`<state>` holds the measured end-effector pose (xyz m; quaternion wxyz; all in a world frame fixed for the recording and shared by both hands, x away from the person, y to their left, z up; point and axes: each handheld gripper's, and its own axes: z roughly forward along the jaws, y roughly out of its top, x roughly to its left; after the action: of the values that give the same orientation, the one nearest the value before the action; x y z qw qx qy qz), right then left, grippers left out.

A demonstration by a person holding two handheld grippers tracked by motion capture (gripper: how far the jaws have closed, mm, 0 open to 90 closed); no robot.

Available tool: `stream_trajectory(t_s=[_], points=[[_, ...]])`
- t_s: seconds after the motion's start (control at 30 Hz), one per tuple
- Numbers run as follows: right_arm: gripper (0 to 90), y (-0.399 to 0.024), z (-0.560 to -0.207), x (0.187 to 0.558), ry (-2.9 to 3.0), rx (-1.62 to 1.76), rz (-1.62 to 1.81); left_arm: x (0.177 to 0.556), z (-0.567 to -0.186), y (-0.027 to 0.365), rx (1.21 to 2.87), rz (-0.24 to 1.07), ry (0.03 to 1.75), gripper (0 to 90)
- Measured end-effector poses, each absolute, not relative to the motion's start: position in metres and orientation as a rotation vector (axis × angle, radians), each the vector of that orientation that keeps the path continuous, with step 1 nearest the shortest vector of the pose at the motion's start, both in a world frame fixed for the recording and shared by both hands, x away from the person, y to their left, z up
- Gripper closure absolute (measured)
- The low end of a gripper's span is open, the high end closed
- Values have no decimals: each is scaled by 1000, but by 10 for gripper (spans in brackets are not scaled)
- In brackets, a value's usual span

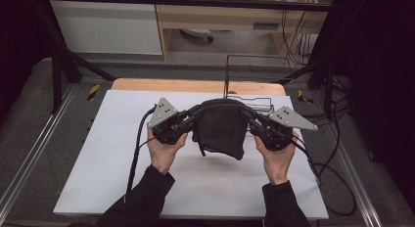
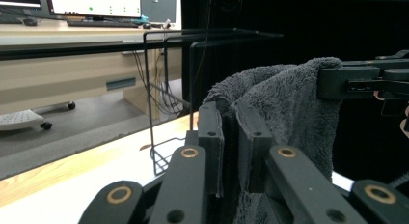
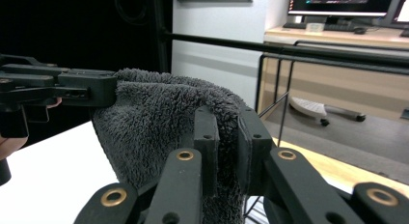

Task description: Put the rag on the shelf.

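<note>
Towel (image 1: 221,126) hangs between 2 clamped grippers, left (image 1: 192,114) and right (image 1: 250,117); keep both corners level while lifting toward rack (image 1: 249,85).

Premises: a laboratory recording station. Evidence: black metal frame (image 1: 58,65) enclosing a white-topped table (image 1: 122,178), computer monitors (image 2: 94,3) on a wooden desk (image 2: 58,33), loose cables (image 1: 293,36), grey carpeted floor (image 1: 29,114).

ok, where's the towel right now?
In the high view the dark grey towel hangs mid-frame above the white table, pinched between the left gripper and right gripper, just in front of the black wire rack.
</note>
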<state>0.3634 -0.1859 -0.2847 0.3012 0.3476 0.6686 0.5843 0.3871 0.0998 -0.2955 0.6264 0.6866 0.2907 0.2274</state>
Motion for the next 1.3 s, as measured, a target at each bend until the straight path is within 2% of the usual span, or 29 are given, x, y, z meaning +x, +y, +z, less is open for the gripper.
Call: stream_trajectory(t_s=[0.67, 1.3], points=[[815, -220, -249, 359, 1589, 928, 1560, 399, -258, 56, 1500, 532, 595, 816], [817, -241, -203, 373, 1445, 918, 1548, 421, -217, 26, 1416, 547, 547, 817]])
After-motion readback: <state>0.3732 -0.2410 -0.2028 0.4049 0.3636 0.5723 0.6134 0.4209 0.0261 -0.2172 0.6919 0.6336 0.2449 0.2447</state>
